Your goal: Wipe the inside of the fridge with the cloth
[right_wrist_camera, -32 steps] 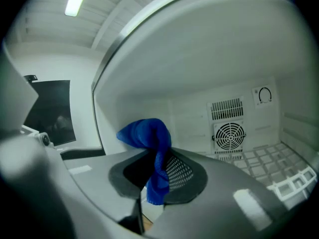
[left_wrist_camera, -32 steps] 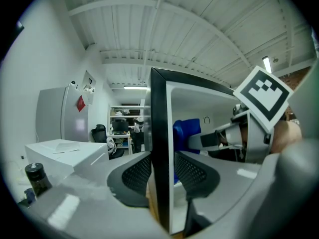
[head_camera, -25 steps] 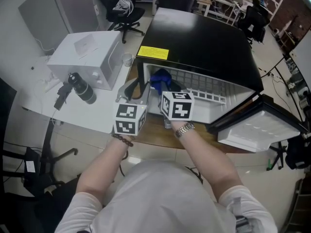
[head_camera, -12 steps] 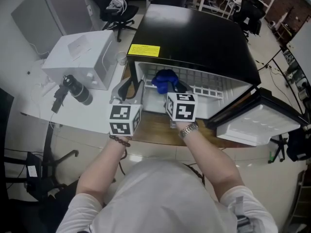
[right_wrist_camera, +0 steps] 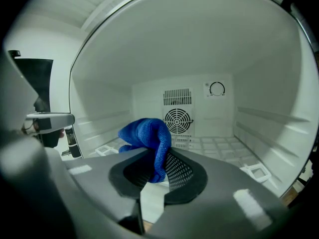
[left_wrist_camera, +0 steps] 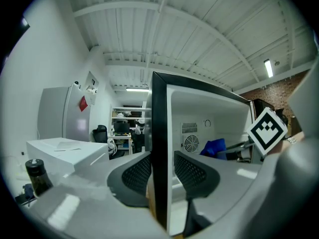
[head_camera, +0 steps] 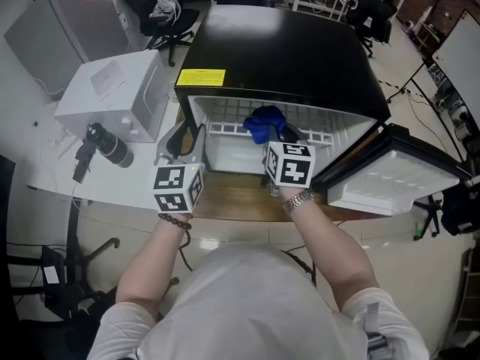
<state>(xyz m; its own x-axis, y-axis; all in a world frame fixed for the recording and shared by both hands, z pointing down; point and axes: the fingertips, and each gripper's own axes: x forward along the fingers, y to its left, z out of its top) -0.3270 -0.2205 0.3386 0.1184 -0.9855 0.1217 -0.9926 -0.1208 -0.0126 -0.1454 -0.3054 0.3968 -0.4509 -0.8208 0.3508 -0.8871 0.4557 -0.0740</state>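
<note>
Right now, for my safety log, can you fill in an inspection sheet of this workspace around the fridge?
Surface: brown wooden table, carrying the fridge.
Job's things: black mini fridge with white interior, its door swung open at right; blue terry cloth inside the fridge.
Clutter: white box-shaped appliance on the white desk at left; black cylindrical object beside it.
Grippers: left gripper closed on the fridge's left wall; right gripper shut on the cloth.
Cables: nothing seen.
Surroundings: black office chair, grey cabinet.
</note>
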